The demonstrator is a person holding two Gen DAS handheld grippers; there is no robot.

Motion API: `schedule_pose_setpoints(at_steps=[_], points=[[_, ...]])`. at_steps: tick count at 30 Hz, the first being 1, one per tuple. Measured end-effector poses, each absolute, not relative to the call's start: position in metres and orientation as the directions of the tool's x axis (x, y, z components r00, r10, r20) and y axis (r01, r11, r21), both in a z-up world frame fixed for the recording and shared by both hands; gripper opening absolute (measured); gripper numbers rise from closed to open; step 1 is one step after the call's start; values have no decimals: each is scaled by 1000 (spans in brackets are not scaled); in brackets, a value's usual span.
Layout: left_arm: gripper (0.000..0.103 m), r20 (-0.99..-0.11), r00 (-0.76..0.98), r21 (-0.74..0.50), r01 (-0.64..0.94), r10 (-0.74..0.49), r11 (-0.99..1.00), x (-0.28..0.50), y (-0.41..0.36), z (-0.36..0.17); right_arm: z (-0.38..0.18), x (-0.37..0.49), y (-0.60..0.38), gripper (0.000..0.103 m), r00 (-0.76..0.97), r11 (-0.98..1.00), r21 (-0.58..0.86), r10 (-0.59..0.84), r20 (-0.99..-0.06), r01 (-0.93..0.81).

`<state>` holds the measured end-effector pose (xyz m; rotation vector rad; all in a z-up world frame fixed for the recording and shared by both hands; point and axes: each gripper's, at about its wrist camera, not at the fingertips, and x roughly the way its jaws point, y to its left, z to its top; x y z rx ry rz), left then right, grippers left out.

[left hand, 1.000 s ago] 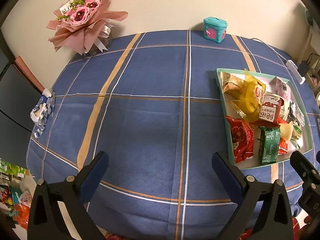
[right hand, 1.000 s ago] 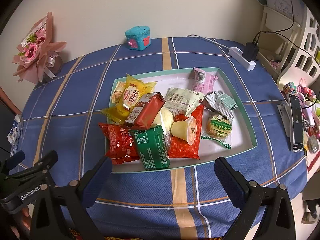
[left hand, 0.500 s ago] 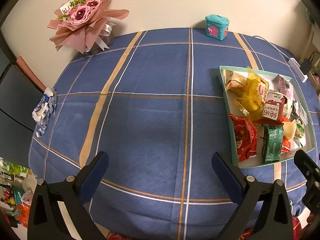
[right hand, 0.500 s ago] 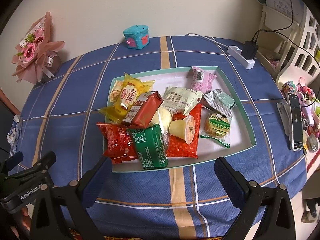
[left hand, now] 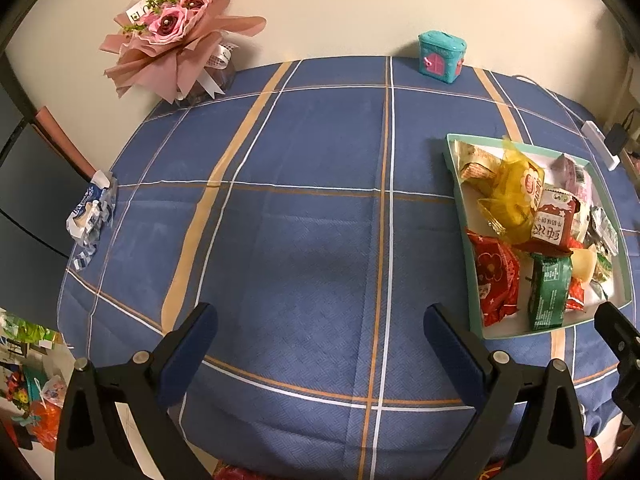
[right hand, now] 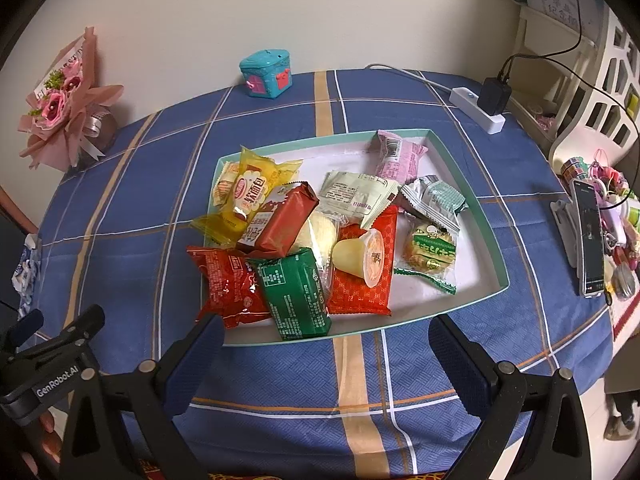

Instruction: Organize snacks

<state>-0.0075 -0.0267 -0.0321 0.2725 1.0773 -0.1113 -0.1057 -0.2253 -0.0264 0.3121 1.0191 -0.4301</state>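
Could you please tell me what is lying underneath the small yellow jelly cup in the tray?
The jelly cup lies on its side on an orange-red patterned packet, inside the tray. A pale round bun sits just left of it. Anything beneath the packet is covered.

Home room, checked tablecloth, flower bouquet, cluttered shelf

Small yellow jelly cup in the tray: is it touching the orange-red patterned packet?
Touching. The right wrist view shows the jelly cup lying on its side directly atop the orange-red packet.
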Motion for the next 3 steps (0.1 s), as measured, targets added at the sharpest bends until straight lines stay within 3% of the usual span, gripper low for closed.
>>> schedule_pose_setpoints(at_steps=[3], points=[[102,-882,470,162,214,44,963,-6,-25,-32,-26,-106,-226,103,452,874,52,-199,-870,484]])
